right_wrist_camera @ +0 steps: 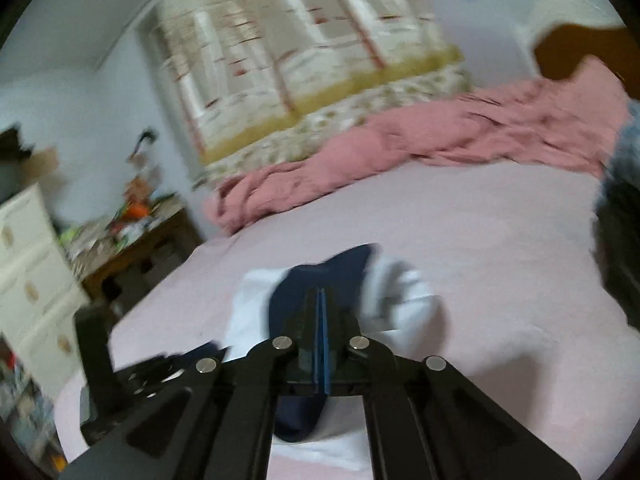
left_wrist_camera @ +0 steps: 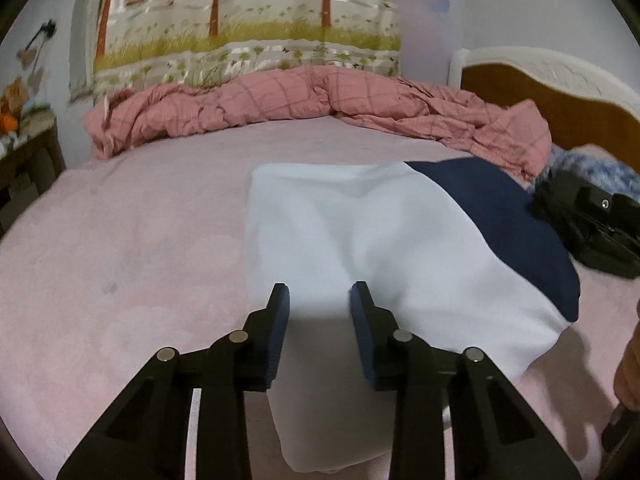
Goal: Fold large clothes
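Note:
A white garment with a navy blue part [left_wrist_camera: 380, 248] lies partly folded on the pink bed sheet [left_wrist_camera: 132, 248]. In the left wrist view the navy part [left_wrist_camera: 508, 216] is on its right side. My left gripper [left_wrist_camera: 319, 292] is open and empty, just above the garment's near white edge. In the right wrist view, which is blurred by motion, my right gripper [right_wrist_camera: 322, 294] has its jaws pressed together on the navy part [right_wrist_camera: 320, 280] of the garment, holding it up above the sheet [right_wrist_camera: 500, 280]. The white cloth [right_wrist_camera: 400, 296] hangs around it.
A crumpled pink checked quilt [left_wrist_camera: 304, 100] lies along the far side of the bed. A wooden headboard [left_wrist_camera: 552, 108] is at right, with dark objects [left_wrist_camera: 592, 224] beside the garment. A patterned curtain [left_wrist_camera: 248, 16] hangs behind. A cluttered table [right_wrist_camera: 132, 236] and white drawers [right_wrist_camera: 32, 280] stand left.

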Demonstrator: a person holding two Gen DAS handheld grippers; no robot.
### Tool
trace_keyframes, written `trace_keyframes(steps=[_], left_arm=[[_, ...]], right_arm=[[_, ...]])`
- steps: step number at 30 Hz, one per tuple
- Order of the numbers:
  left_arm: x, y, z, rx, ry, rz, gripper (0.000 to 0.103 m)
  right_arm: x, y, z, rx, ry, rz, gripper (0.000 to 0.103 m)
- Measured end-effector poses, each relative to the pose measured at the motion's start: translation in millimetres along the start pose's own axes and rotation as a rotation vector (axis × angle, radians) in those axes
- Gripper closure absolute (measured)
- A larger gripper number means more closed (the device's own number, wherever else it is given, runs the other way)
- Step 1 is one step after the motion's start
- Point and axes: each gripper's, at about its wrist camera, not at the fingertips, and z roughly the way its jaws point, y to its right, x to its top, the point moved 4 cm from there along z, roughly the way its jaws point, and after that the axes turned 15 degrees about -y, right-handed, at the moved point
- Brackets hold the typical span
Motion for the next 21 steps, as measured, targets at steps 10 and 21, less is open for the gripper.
trace_keyframes(steps=[10,21], left_arm=[[-1.7,11.1,-5.9,0.002,0.021,0.035,0.074],[1.1,5.2,-2.2,-0.013,0.008,0.015,0.074]], right_arm=[[-22.4,6.0,47.3,-0.281,-0.242,0.079,0.102],[-46.3,27.0,0.7,0.046,-0.15,0.173,0.073]])
